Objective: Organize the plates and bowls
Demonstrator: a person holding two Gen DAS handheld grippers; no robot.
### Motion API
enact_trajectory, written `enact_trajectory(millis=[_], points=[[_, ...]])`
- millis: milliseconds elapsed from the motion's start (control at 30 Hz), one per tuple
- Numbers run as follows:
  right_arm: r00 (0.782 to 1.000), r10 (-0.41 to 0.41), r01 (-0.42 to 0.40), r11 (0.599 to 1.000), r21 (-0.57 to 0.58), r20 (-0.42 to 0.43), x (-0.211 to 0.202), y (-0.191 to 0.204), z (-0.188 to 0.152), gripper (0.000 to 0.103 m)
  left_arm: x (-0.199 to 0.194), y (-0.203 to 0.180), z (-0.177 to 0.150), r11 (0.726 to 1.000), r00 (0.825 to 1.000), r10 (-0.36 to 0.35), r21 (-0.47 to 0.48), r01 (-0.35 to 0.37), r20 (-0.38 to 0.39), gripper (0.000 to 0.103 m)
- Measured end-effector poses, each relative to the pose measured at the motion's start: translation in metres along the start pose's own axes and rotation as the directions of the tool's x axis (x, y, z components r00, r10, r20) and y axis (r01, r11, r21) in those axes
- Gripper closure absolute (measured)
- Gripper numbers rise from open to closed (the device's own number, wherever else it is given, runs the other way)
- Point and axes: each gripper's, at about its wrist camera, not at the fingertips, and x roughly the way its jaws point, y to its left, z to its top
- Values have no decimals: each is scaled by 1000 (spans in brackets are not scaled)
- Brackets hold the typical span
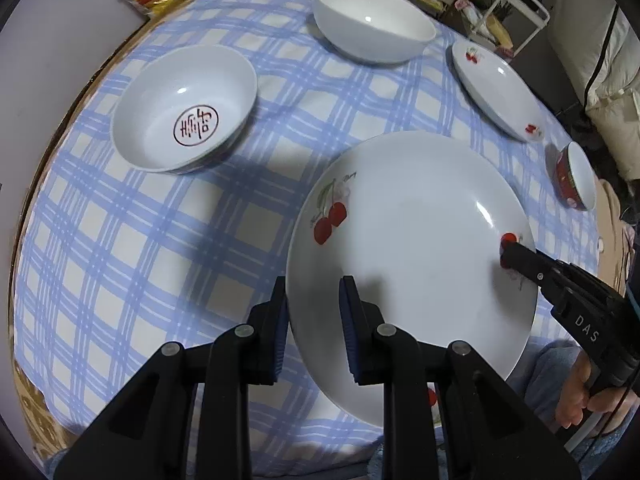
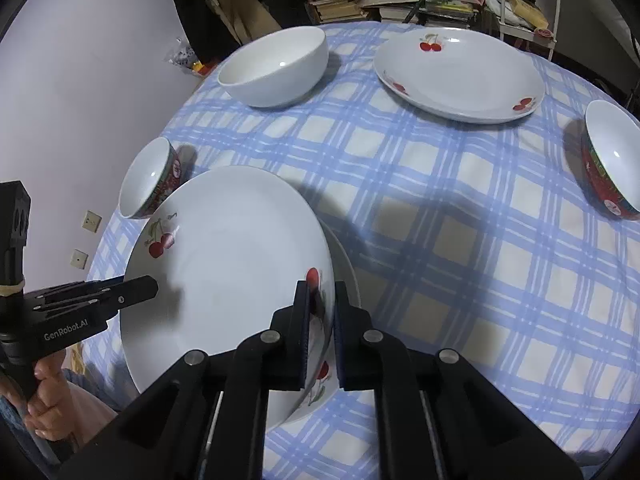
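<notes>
A large white cherry-print plate (image 1: pixel 412 248) (image 2: pixel 236 264) is tilted above the checked tablecloth, with another white rim just under it on its right in the right wrist view. My left gripper (image 1: pixel 314 292) straddles its left rim with the jaws apart. My right gripper (image 2: pixel 322 292) is shut on its right rim and also shows in the left wrist view (image 1: pixel 516 254). A second cherry plate (image 2: pixel 460 74) (image 1: pixel 496 90) lies at the far right. A plain white bowl (image 1: pixel 372 20) (image 2: pixel 276 70) stands at the back.
A white bowl with a red character (image 1: pixel 186 106) (image 2: pixel 150 178) stands at the left. A red-sided bowl (image 1: pixel 574 178) (image 2: pixel 612 160) stands at the right edge. The blue checked tablecloth (image 2: pixel 460 220) covers a round table. Bookshelves and a white rack stand behind.
</notes>
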Motion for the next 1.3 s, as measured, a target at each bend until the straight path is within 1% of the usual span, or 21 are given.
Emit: enact_trajectory(millis=[100,167,200,233,267,333,400,433,500,600,667,733,800,867,967,1133,1233,1300], points=[[1000,-14,14,1000,-7,-17,6,0,-2,92,12,1,2,1000,1000,11,-10,-11,-29,80],[999,-26,25,999,-37,-37,8,0,-2,94,19,-1,4,1000,998,26,2,-25,-51,81],[998,-35,33,998,-47,-44,10,-1,-2,94,22,-4,5,998,997,53,26,-51,-53,81],[997,-58,55,996,-64,-49,11,-1,-2,94,23,-7,5,997,996,71,44,-69,-48,81],[996,-65,60,995,-80,-57,13,-2,-2,93,24,-10,5,995,996,84,54,-82,-42,81],[996,-57,52,995,-81,-62,14,-5,-2,94,27,-13,3,994,995,92,58,-89,-48,81],[995,-74,69,995,-78,-64,16,-6,-2,94,27,-16,1,992,994,106,72,-103,-40,81],[994,-90,85,993,-82,-56,16,-5,-3,94,27,-17,0,992,994,105,75,-102,-42,81],[993,-120,118,988,-104,-19,11,0,-2,94,26,-17,0,989,991,129,76,-126,-33,80],[995,-98,98,991,-92,4,5,0,0,94,24,-17,-1,990,992,124,71,-122,-30,80],[995,-104,105,992,-73,6,4,-4,-1,94,21,-18,0,989,991,132,68,-131,-14,80],[994,-113,113,992,-58,7,4,-7,-1,94,16,-19,0,991,993,116,60,-116,0,80],[993,-115,116,993,-39,21,-2,-11,-2,94,8,-17,0,995,995,93,43,-94,30,79],[992,-116,117,993,-20,52,-10,-14,-1,94,-1,-14,-1,996,995,84,37,-86,50,79],[988,-116,115,993,21,100,-26,-22,0,94,-12,-15,-4,996,996,63,51,-67,67,79],[978,-119,110,992,66,170,-54,-31,7,94,-33,-27,-4,991,986,99,80,-110,135,78],[966,-139,125,989,75,218,-76,-36,16,93,-49,-33,1,989,978,111,73,-126,177,75],[961,-143,127,988,82,237,-87,-40,21,92,-59,-37,8,993,976,92,54,-104,198,67]])
